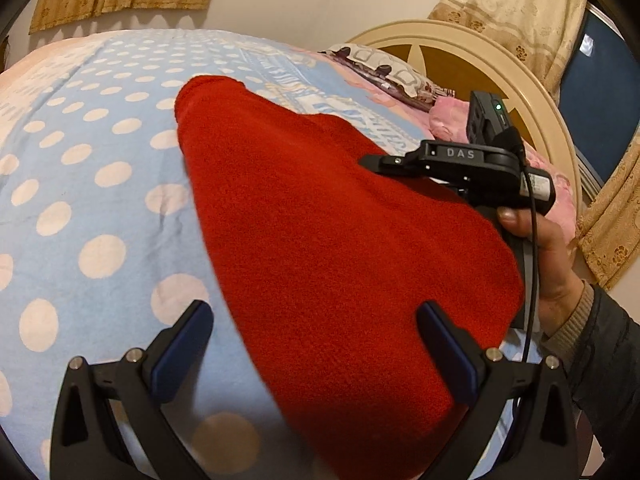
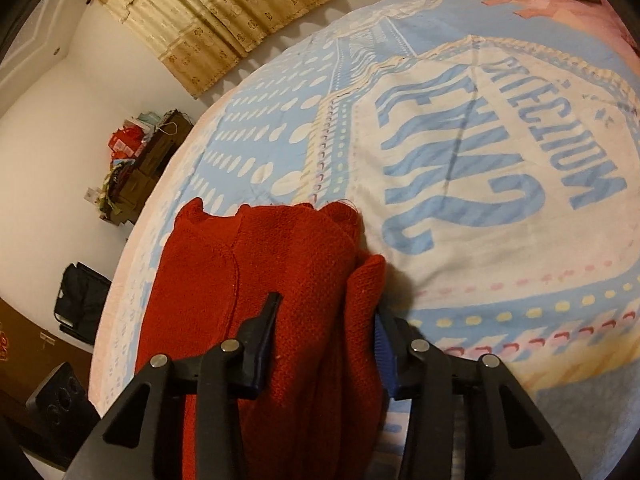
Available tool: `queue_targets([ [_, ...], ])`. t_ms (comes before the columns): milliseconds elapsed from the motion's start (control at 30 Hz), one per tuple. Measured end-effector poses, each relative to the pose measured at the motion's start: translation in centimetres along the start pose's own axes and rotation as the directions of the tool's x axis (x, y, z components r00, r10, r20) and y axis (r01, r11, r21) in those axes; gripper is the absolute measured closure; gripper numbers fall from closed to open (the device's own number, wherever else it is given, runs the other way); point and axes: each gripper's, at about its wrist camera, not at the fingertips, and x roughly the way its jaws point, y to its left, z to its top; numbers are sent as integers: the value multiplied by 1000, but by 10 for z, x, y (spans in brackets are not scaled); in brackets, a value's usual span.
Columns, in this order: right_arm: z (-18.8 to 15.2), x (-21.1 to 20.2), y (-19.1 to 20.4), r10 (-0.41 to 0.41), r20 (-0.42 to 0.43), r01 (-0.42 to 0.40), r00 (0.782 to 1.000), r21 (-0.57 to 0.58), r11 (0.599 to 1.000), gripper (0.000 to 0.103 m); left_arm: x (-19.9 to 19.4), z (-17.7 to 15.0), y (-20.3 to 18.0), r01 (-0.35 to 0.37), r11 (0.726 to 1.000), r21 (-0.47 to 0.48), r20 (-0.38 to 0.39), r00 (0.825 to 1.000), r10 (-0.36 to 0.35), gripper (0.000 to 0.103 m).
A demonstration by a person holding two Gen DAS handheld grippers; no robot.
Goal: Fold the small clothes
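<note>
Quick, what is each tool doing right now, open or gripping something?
Left tool: open, holding nothing, over the red garment.
Right tool: fingers around bunched garment; grip cannot be told.

I see a bed w/ blue polka-dot sheet spread ahead of the tongs; cream round headboard far right, patterned pillow beside it. Gold curtains on white wall beyond. Cluttered brown shelf left, black bag on floor nearer.

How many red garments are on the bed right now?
1: a red knit sweater lying on the polka-dot bedsheet, its edge between the right gripper fingers; the left gripper hovers open over it. Others may lie out of view.
</note>
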Motion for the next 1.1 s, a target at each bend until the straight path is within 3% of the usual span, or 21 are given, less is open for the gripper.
queue_targets([
  [700, -5, 2, 9, -46, 37, 48, 998, -63, 997, 70, 3, 5, -9, 49, 998, 45, -17, 999, -49, 21],
  [967, -8, -3, 21, -59, 58, 65, 997, -99, 993, 79, -3, 5, -8, 67, 997, 33, 2, 998, -67, 50],
  [1100, -10, -10, 25, -63, 79, 71, 995, -96, 993, 80, -8, 8, -4, 76, 997, -6, 3, 997, -76, 58],
])
